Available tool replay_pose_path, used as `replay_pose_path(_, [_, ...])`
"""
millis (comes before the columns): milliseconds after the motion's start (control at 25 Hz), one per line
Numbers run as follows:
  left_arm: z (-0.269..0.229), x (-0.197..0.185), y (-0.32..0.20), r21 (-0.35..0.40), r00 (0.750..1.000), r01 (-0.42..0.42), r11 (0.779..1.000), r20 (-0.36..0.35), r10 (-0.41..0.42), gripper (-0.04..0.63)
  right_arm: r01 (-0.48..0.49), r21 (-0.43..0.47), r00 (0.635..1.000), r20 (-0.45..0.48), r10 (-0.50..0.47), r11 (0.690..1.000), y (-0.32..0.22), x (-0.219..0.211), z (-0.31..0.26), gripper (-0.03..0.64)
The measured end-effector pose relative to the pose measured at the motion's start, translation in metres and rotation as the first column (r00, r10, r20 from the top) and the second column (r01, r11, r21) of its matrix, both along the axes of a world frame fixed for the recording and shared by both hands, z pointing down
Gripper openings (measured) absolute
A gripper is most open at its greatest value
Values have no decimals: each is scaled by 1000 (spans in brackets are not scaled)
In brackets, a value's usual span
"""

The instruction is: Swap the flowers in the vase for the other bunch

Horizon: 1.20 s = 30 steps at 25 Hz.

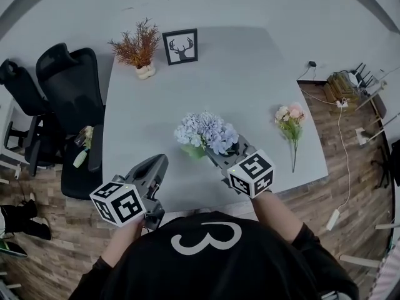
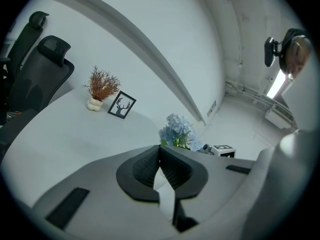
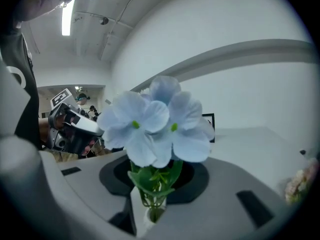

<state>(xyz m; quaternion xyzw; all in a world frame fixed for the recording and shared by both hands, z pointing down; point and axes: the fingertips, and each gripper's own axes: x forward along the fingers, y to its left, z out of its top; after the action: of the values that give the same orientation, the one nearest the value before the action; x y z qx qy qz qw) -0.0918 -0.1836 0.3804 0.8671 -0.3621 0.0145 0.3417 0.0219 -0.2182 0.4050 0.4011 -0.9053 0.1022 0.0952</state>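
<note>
Right gripper (image 3: 152, 186) jaws pinch blue flowers (image 3: 150, 126) by stems just above vase (image 3: 149, 216), seemingly to lift them out; left gripper (image 2: 160, 159) jaws together, empty.

blue flowers (image 1: 206, 132) upright in vase (image 3: 152, 214) (white, narrow), pink bunch (image 1: 290, 118) lying flat to right

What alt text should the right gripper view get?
A bunch of pale blue flowers fills the centre, its green stems gripped between the dark jaws of the right tool. Behind it lie the pale grey table and, at the right edge, a pink flower bunch.
</note>
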Motion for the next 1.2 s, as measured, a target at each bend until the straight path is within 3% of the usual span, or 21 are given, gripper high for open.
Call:
replay_pose_path(200, [-3, -10, 5, -6, 1000, -11, 1000, 4, 12, 11, -50, -10, 999, 6, 50, 999, 5, 3, -1, 83])
replay_pose_path(600, [-2, -39, 17, -20, 1000, -22, 1000, -17, 22, 11, -153, 35, 988, 2, 153, 988, 6, 7, -16, 64])
replay_pose_path(920, [-2, -59, 31, -19, 999, -21, 1000, -49, 21, 11, -189, 137, 982, 7, 190, 972, 16, 1, -62, 64])
replay_pose_path(1200, [-20, -62, 23, 30, 998, -7, 1000, -57, 9, 11, -200, 260, 980, 44, 195, 945, 35, 2, -118, 66])
